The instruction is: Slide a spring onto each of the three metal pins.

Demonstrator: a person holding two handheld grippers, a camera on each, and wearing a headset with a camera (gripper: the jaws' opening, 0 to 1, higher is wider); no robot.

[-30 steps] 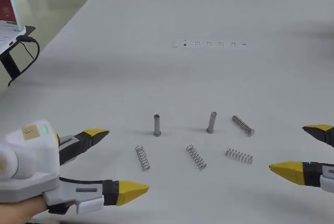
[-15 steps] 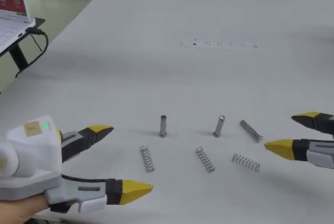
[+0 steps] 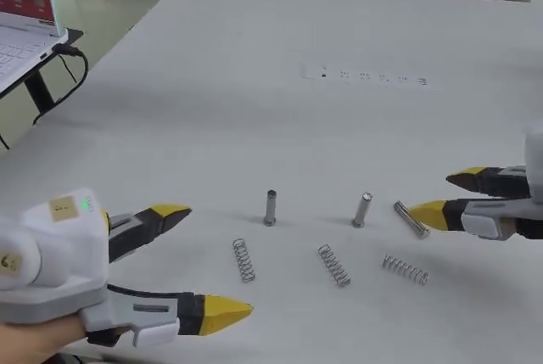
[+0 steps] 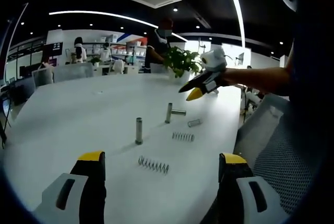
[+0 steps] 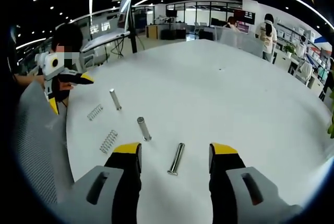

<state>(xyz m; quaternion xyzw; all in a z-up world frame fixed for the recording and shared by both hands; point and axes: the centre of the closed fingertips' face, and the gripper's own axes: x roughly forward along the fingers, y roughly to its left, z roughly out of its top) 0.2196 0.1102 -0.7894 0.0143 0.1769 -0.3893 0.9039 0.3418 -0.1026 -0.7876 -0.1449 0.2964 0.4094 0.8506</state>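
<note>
Two metal pins stand upright on the white table, one at the left point(image 3: 271, 208) and one at the right point(image 3: 362, 210). A third pin point(image 3: 411, 218) lies flat beside them. Three springs point(image 3: 243, 260), point(image 3: 333, 265), point(image 3: 405, 270) lie in a row nearer to me. My right gripper point(image 3: 434, 196) is open just right of the lying pin, which lies between its jaws in the right gripper view point(image 5: 175, 158). My left gripper point(image 3: 208, 260) is open and holds nothing, left of the nearest spring point(image 4: 153, 164).
A white power strip point(image 3: 373, 77) lies flat across the far middle of the table. A laptop point(image 3: 21, 16) with a black cable sits on a stand beyond the table's left edge. Chairs stand past the far end.
My right gripper has moved up and left from near the right spring to the lying pin, and its jaws have narrowed. My left gripper has stayed in place.
</note>
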